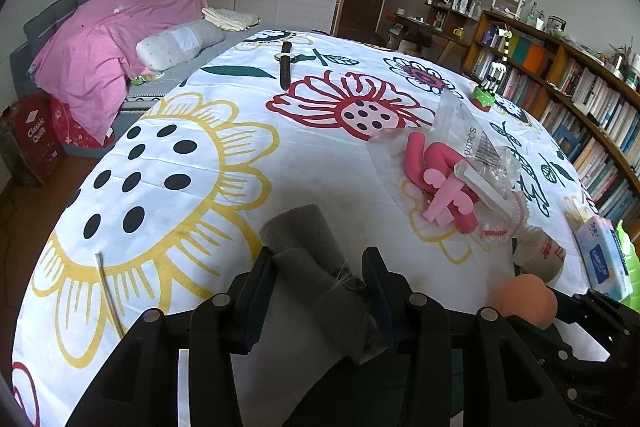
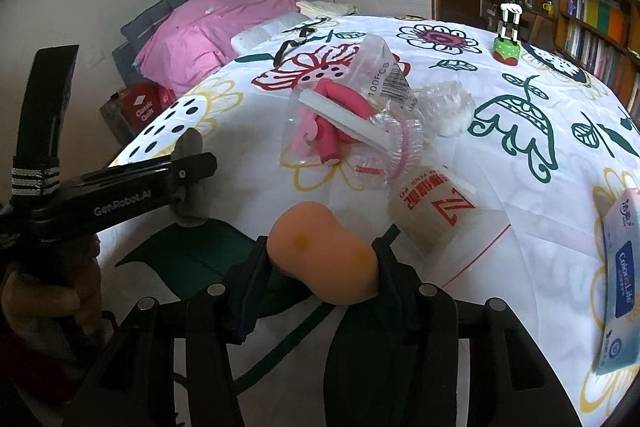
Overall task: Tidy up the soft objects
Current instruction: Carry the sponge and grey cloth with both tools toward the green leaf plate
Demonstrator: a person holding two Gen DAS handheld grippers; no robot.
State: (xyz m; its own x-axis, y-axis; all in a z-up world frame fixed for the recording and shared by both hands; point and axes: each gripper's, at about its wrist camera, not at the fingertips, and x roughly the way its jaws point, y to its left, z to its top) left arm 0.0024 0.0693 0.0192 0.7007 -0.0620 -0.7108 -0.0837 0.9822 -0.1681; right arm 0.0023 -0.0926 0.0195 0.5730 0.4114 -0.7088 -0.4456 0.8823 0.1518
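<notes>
A: Grey felt, that rolled cloth (image 1: 308, 259), and the left gripper (image 1: 320, 291) has its jaws pressed against both sides of it, lifted just above the flowered quilt (image 1: 168, 163).

B: And the other one?

A: The right gripper (image 2: 320, 267) is squeezing the orange sponge (image 2: 324, 255) at its near end, so the rounded far end sticks out forward. Both soft things are held low at the near edge of the table, probably to be carried somewhere together.

B: What's left on the quilt?

A: Further out, right of centre, a clear bag (image 1: 452, 151) with pink foam rollers (image 1: 432, 163) and a white stick lying across it. Just near of that lies a small tipped bottle (image 2: 432, 211), and a tissue pack (image 2: 624, 279) sits at the far right edge. I'd guess the rollers count as soft too.

B: Anything awkward?

A: A watch (image 1: 285, 65) and a striped toy on a green base (image 2: 506, 51) stand far off, well clear. The sponge is gripped near one end, so it could slip out.
</notes>
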